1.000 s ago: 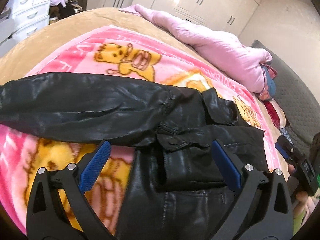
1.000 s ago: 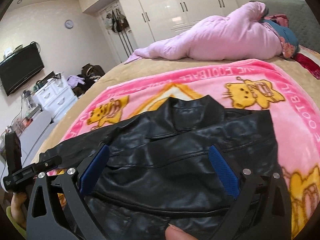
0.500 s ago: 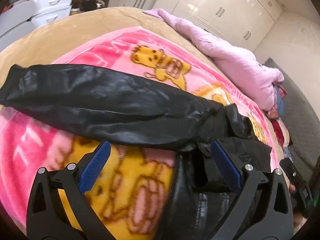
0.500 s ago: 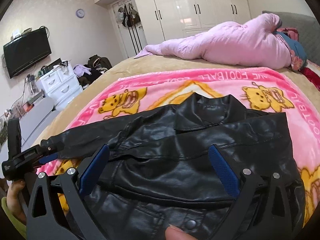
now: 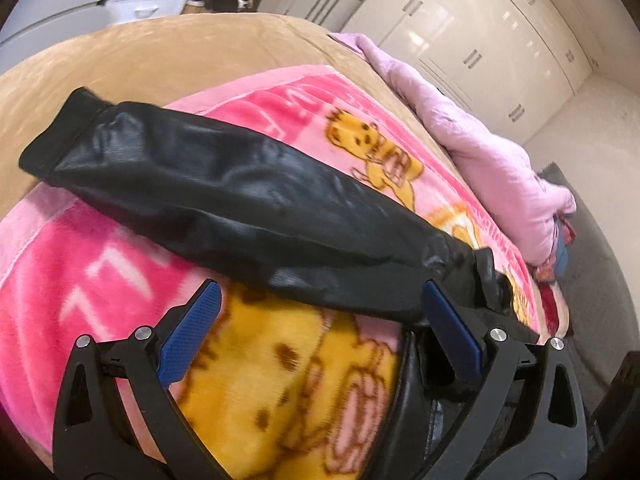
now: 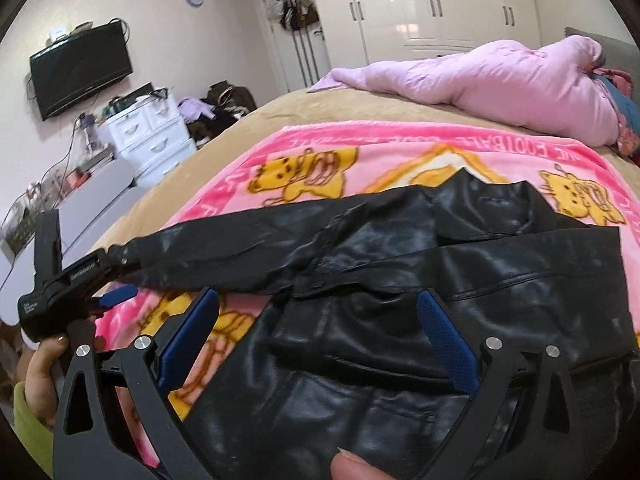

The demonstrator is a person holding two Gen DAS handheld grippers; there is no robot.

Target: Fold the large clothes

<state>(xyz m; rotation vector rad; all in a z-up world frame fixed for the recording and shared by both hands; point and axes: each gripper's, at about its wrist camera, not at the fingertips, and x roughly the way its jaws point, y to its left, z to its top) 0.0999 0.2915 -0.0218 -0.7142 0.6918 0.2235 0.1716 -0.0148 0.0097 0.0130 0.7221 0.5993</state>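
Observation:
A black leather jacket (image 6: pixel 460 280) lies flat on the pink cartoon blanket (image 6: pixel 304 148). One sleeve (image 5: pixel 224 196) stretches out diagonally, and its cuff (image 5: pixel 68 136) reaches past the blanket's edge. My left gripper (image 5: pixel 320 304) is open just short of the sleeve's lower edge, holding nothing. From the right wrist view, that left gripper (image 6: pixel 120 276) hovers by the cuff end, held by a hand (image 6: pixel 40 368). My right gripper (image 6: pixel 318 304) is open above the jacket's front panel, apart from it.
The tan bed cover (image 5: pixel 140 60) surrounds the blanket. A rolled lilac quilt (image 6: pixel 500 76) lies along the far side. White drawers (image 6: pixel 148 136), a wall TV (image 6: pixel 80 72) and wardrobes (image 6: pixel 420 8) stand beyond the bed. A thumb (image 6: pixel 352 464) shows at the bottom edge.
My left gripper has swung left along the sleeve, from the jacket's chest toward the cuff. The right gripper has drawn back slightly. Both stayed open.

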